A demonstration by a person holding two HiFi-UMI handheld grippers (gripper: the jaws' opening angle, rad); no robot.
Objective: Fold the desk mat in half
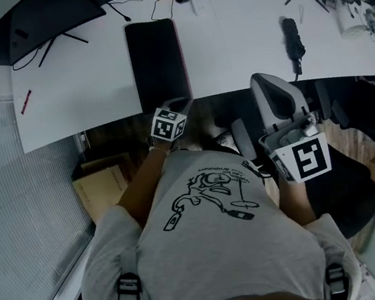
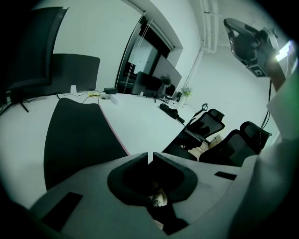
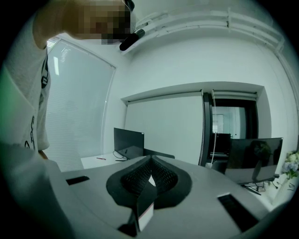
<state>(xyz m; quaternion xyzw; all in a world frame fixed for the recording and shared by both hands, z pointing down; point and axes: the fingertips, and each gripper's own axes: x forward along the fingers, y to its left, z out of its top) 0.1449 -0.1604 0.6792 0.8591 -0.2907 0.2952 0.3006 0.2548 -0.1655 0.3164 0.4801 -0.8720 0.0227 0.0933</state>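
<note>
Seemingly most of the work is finished: the desk mat (image 1: 156, 62) lies as a narrow dark strip at the upper centre of the head view, flat on the white desk (image 1: 240, 37). A thin pinkish line runs along its right edge, which I take to be the fold or the two layers meeting. The left gripper (image 1: 179, 106) hovers just at the mat's near end, above the desk's front edge. Its jaws stand a thin slit apart with nothing between them, so the mat is not held. The right gripper (image 3: 150, 161) is at the lower right of the head view, over the office chair (image 1: 275, 99) and well away from the mat, its jaws together and empty. What may remain is squaring the edges.
</note>
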